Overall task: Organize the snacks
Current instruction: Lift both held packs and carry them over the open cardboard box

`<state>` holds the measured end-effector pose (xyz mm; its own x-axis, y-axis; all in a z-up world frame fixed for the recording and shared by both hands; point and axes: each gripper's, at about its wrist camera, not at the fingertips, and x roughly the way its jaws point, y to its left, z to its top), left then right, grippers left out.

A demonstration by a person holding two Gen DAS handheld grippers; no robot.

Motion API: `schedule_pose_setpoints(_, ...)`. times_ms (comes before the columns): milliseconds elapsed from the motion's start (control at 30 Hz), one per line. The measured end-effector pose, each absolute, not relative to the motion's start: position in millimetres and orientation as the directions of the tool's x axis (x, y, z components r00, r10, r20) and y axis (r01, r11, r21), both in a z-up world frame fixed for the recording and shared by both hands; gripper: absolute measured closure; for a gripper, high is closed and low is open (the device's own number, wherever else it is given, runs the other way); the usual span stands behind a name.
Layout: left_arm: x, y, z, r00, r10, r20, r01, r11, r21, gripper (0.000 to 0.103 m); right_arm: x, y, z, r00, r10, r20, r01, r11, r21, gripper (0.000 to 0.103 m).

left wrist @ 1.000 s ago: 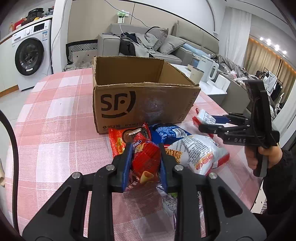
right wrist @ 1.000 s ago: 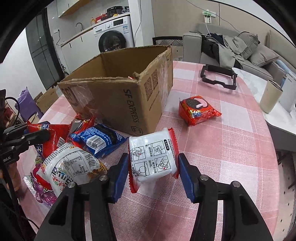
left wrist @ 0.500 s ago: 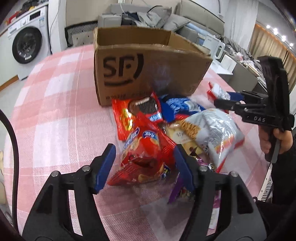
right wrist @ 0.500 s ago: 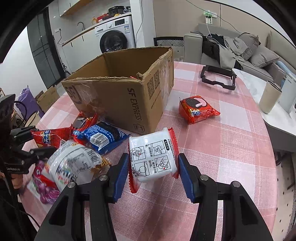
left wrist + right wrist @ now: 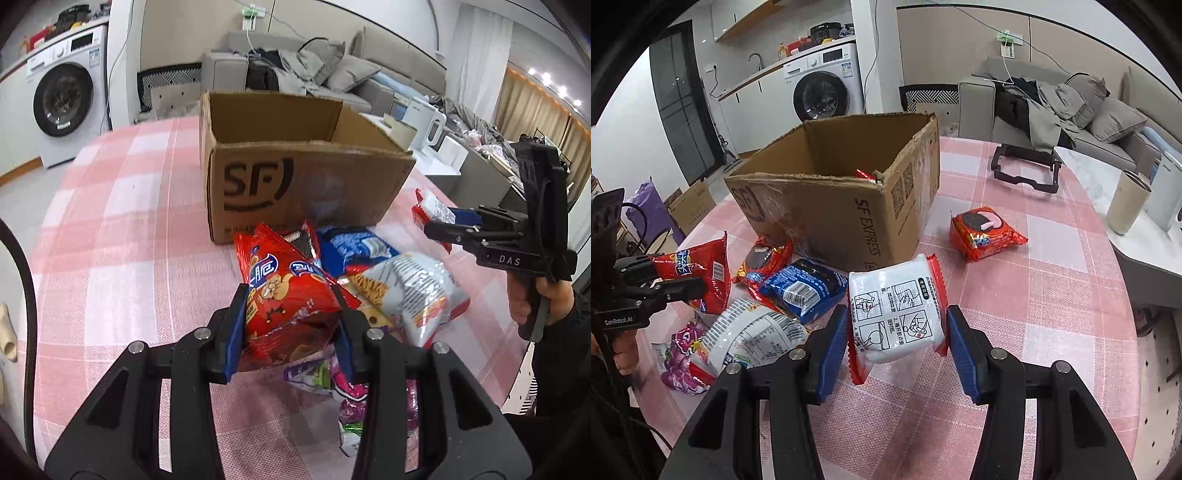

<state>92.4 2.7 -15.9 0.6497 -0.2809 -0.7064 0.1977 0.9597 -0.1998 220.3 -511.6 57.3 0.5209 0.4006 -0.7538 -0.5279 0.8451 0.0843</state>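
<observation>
Clamping snack packs, both hand-held grippers (image 5: 290, 325) (image 5: 897, 343) face the "SF EXPRESS" box (image 5: 849, 206).

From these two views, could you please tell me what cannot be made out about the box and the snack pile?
- Box contents: in both views the near walls hide its floor; only a red packet corner shows.
- Purple packet: in the left view the left gripper covers most of it; in the right view it is too small to read.
- White bag: in the right view the gripper finger cuts off its end.
</observation>
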Motion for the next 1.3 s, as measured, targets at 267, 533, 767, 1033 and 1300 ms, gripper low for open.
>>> schedule_pose_setpoints(267,84.4,7.4,18.0,0.726,-0.243,-0.644,0.162,0.970,-0.183,0.065,210.1,-513.6,79.0,0.556,0.444,-0.703,-0.545,0.833,0.095,0.050)
schedule_pose_setpoints(533,89.1,8.4,51.0,0.787,-0.217,-0.577,0.147,0.975,-0.167,0.065,206.1,-512.6,100.5,0.580,0.481,-0.658,-0.562,0.820,0.105,0.050)
schedule_pose_setpoints(767,104.3,5.1,70.8,0.814,-0.206,-0.543,0.143,0.977,-0.157,0.065,208.1,-503.5,115.1,0.588,0.512,-0.626,-0.583,0.805,0.110,0.050)
schedule_pose_setpoints(1033,129.5,-0.5,80.8,0.827,-0.179,-0.533,0.129,0.983,-0.129,0.065,212.1,-486.8,129.0,0.592,0.536,-0.603,-0.606,0.788,0.106,0.050)
schedule_pose_setpoints(1300,156.6,-4.3,79.3,0.830,-0.159,-0.535,0.119,0.987,-0.108,0.065,220.8,-475.8,136.1,0.588,0.550,-0.593,-0.615,0.780,0.115,0.050)
